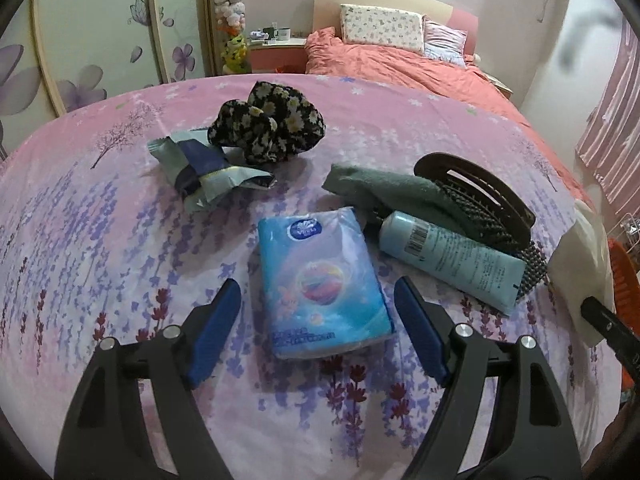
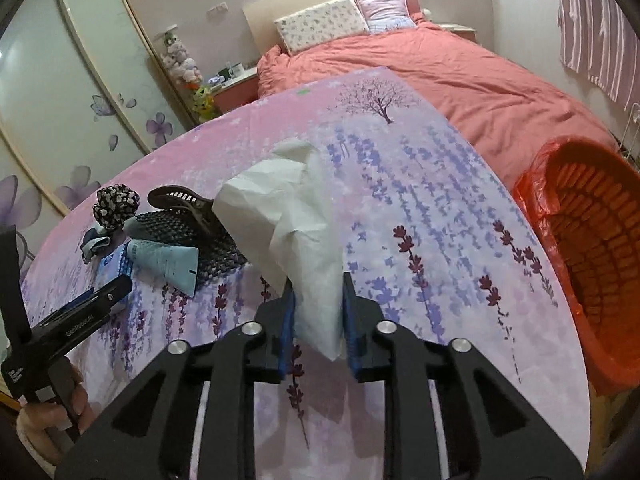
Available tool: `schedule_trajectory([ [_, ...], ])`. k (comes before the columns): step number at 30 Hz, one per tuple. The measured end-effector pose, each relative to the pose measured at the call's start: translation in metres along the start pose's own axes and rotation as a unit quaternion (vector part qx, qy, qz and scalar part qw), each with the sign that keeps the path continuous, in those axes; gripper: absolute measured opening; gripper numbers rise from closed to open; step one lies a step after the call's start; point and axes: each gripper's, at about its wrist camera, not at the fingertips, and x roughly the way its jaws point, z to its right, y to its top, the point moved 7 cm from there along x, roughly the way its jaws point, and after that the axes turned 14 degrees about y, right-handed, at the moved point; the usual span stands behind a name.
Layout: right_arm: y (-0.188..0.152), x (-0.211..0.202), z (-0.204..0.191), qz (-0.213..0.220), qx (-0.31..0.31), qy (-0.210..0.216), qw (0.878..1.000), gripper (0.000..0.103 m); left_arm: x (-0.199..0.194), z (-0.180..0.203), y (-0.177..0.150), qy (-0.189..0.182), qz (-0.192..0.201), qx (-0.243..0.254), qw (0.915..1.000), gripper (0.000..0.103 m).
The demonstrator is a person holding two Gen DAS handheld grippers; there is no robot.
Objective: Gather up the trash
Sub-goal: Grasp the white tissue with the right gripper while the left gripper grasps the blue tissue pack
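My right gripper [image 2: 318,304] is shut on a crumpled white paper [image 2: 288,216], which stands up between the blue pads above the table; the paper also shows at the right edge of the left wrist view [image 1: 582,256]. My left gripper [image 1: 318,312] is open, its fingers either side of a blue tissue pack [image 1: 320,280] lying flat on the table. A crumpled grey-blue wrapper [image 1: 200,172] lies at the back left. An orange bin [image 2: 588,252] with an orange liner stands off the table's right edge.
On the pink floral tablecloth [image 1: 100,240] lie a black floral scrunchie [image 1: 272,120], a green cloth [image 1: 392,192], a brown hair claw [image 1: 476,184], a light-blue tube [image 1: 448,256] and a black woven mat [image 2: 192,240]. A bed [image 2: 460,76] stands behind.
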Motion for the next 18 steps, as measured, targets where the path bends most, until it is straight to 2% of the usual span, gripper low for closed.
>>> schedule_trajectory([
  [2,0.001,0.003,-0.003,-0.001,-0.007,0.001,1.0,0.03,0.0,-0.001,0.0,-0.001,0.002,0.001,1.0,0.078],
  [6,0.003,0.005,-0.006,-0.003,-0.009,0.005,1.0,0.03,0.001,-0.003,0.001,-0.002,0.005,-0.001,1.0,0.073],
  [8,0.003,0.005,-0.007,-0.002,-0.01,0.006,1.0,0.03,0.0,-0.003,0.001,-0.002,0.009,-0.001,1.0,0.064],
  [9,0.003,0.004,-0.006,-0.002,-0.011,0.007,1.0,0.029,0.0,-0.003,0.002,-0.002,0.012,0.0,0.9999,0.06],
  [10,0.002,0.004,-0.007,-0.003,-0.011,0.006,1.0,0.022,-0.001,-0.004,0.002,0.0,0.014,0.001,0.9999,0.053],
  [14,0.002,-0.003,-0.004,0.003,-0.007,0.013,1.0,0.015,-0.003,-0.006,0.0,-0.01,0.015,-0.005,0.9998,0.051],
  [18,0.004,-0.017,-0.006,0.016,-0.014,0.014,1.0,0.014,-0.008,-0.012,-0.003,-0.013,0.017,-0.01,0.9997,0.05],
])
